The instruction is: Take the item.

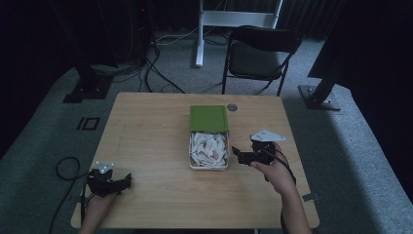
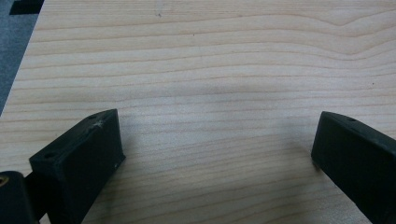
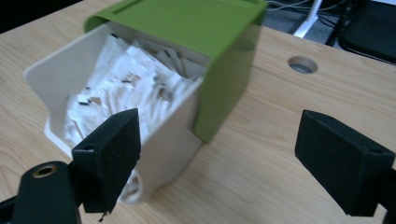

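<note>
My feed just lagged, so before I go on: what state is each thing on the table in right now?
White box: open, full of small white packets.
Green lid: slid back to the box's far end, partly covering it.
Left gripper: open, nothing between its fingers, over bare table.
Right gripper: open, holding nothing, beside the box's near right corner.
Chair: behind the table, unoccupied.

Left black two-jaw handheld gripper (image 1: pixel 127 181): blocky matte jaws with screw holes, pale scuff on one, grey three-cornered plate on top, black cable looping off table. Right black two-jaw handheld gripper (image 1: pixel 235 153): same blocky jaws, larger grey plate, black cable trailing back. Forearms bare, no sleeves.
</note>
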Demonstrator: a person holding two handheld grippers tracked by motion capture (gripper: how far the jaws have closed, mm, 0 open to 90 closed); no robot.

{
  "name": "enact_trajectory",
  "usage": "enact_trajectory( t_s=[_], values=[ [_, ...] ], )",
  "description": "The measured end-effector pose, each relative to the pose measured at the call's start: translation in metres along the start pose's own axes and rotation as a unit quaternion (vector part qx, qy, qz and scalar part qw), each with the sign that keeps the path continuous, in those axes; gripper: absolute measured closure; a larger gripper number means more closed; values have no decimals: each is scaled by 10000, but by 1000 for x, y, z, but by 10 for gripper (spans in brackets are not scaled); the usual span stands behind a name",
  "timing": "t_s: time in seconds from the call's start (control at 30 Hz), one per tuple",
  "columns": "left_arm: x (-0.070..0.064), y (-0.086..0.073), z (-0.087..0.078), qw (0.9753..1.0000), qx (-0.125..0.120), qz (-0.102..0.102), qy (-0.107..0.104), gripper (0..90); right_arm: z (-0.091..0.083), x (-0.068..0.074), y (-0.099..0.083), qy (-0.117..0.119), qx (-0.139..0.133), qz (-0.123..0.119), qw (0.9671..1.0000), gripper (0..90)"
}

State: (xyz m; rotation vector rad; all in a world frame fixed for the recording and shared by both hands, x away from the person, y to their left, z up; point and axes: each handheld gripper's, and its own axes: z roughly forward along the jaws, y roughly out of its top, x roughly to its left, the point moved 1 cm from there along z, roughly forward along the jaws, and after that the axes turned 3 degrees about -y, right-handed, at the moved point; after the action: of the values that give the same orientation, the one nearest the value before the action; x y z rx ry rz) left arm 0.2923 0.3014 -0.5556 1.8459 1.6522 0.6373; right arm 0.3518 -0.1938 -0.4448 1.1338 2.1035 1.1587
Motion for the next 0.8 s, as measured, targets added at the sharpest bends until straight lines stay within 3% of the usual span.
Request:
enact_trajectory(
  t_s=[0.8],
  values=[
    [0,0,0,10000,-6,6,2,27,33,44,26,494,-32,-366,9981,203]
  ],
)
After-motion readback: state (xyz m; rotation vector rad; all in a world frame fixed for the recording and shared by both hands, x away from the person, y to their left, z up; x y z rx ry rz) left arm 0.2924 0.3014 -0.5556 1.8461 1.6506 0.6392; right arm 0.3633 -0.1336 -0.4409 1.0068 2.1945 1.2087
